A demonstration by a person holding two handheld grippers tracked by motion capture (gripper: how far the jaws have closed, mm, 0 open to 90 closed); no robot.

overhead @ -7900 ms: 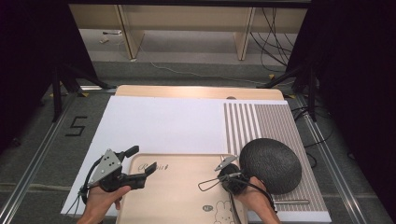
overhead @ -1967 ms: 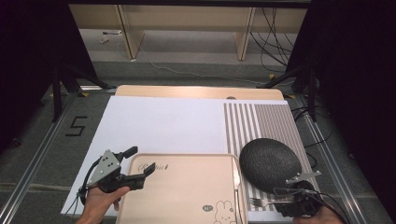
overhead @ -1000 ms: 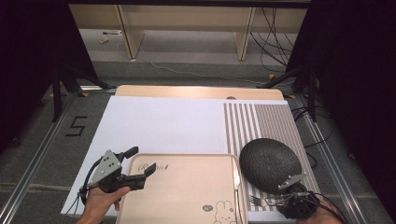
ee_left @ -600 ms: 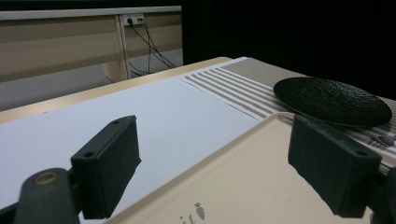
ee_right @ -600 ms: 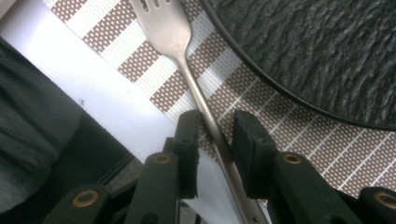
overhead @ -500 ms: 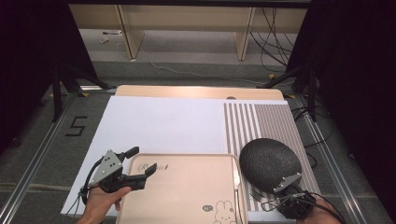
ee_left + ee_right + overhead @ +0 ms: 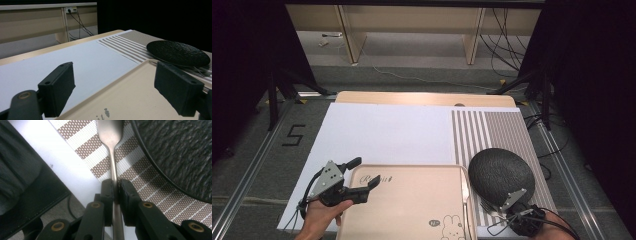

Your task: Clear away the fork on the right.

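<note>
Right gripper (image 7: 114, 186) low at the near right corner of the table, jaws just closed in and now pinched on the slim handle of the fork (image 7: 114, 157) — metal plainly between the pads, no gap visible on either side. Fork lying flat on the striped placemat (image 7: 497, 130), head pointing away from the gripper, just beside the rim of the black plate (image 7: 501, 174), apparently not touching it. Left gripper (image 7: 364, 172) held over the far left corner of the tan tray (image 7: 412, 205), jaws spread wide with the tray's rim running between them, pressing on nothing; one jaw above the white sheet (image 7: 387, 132), the other above the tray's floor. Likely trouble from here: a narrow, smooth handle caught by a small patch of pad, with the heavier head well out in front, so on lifting probably a swing downward or a twist in the grip. Possible too — a knock of the head against the plate's edge if carried sideways before rising clear, nudging the plate or jarring the fork loose. Also a risk of the tines snagging the mat's weave on a drag instead of a lift. Tray unheld, so free to slide under any bump.
</note>
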